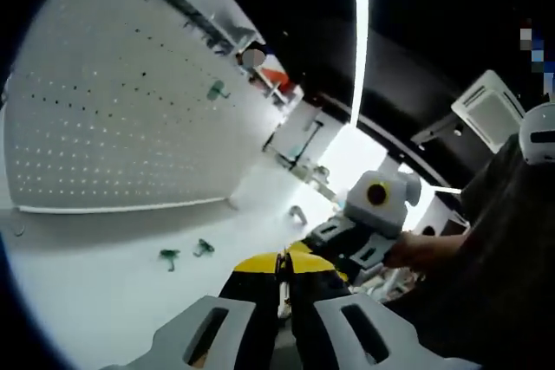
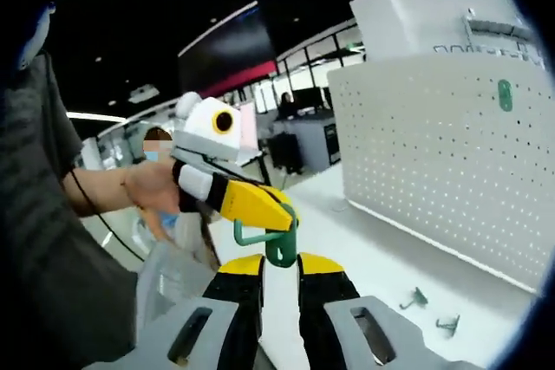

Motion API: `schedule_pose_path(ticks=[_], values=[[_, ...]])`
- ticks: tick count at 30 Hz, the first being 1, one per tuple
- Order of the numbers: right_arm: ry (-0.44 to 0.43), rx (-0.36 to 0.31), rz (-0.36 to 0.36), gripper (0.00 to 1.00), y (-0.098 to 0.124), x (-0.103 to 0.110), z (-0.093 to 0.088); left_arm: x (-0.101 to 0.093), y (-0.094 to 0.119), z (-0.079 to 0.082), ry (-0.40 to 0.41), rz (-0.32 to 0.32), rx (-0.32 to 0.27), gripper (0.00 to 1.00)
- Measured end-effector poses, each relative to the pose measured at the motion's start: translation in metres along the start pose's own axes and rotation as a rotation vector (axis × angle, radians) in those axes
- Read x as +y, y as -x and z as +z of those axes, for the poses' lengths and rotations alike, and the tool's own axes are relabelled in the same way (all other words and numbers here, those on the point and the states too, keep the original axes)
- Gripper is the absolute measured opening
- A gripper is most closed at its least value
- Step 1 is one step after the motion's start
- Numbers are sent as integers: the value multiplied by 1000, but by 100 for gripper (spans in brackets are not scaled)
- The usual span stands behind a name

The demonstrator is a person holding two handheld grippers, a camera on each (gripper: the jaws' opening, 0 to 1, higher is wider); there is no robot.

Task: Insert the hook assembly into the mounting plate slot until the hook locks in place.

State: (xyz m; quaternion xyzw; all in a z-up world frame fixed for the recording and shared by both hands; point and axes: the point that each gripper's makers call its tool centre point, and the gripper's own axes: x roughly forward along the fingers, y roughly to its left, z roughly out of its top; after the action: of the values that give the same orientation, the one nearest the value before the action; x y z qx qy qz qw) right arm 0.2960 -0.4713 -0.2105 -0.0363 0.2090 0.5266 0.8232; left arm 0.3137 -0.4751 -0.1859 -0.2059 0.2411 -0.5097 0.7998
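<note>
In the right gripper view, a green hook assembly [image 2: 279, 251] sits between my right gripper's [image 2: 279, 268] yellow-tipped jaws, which are shut on its dark green base. Its lighter green bar [image 2: 251, 236] juts left. My left gripper [image 2: 276, 211] comes in from the left, held by a hand [image 2: 147, 186], with its yellow tips against the hook's upper end. In the left gripper view my left gripper [image 1: 283, 268] has its jaws together, and no green shows between them. The right gripper [image 1: 305, 247] meets it from the right. The white pegboard [image 1: 113, 119] [image 2: 442, 171] carries one green hook [image 1: 217, 90] [image 2: 505, 94].
Two spare green hooks [image 1: 169, 256] [image 1: 204, 248] lie on the white table [image 1: 104, 301] below the pegboard, and they also show in the right gripper view [image 2: 414, 298] [image 2: 449, 325]. A grey hook [image 1: 297, 213] lies farther back. A metal rail [image 1: 204, 19] tops the board. A person's body is close by.
</note>
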Motion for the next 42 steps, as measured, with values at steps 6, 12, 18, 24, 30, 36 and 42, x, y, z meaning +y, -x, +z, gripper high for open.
schedule_pose_path(ticks=[6, 12, 18, 24, 30, 36, 42], values=[[-19, 53, -66, 13, 5, -10, -3, 31, 13, -6, -6, 171, 29, 2], [-13, 86, -132, 15, 7, -9, 1, 57, 22, -14, 17, 312, 63, 2], [30, 85, -152, 16, 0, 3, 9, 80, 24, -29, -57, 442, 142, 2], [109, 143, -192, 14, -5, 7, 2, 79, 20, -32, -12, 445, 123, 2], [89, 141, -216, 14, -4, 0, 1, 71, 18, -27, 25, 423, 84, 2], [108, 144, -219, 12, -8, -3, 3, 57, 12, -22, 42, 380, 48, 2], [123, 149, -206, 12, -14, -3, 5, 48, 4, -22, 57, 358, 37, 2]])
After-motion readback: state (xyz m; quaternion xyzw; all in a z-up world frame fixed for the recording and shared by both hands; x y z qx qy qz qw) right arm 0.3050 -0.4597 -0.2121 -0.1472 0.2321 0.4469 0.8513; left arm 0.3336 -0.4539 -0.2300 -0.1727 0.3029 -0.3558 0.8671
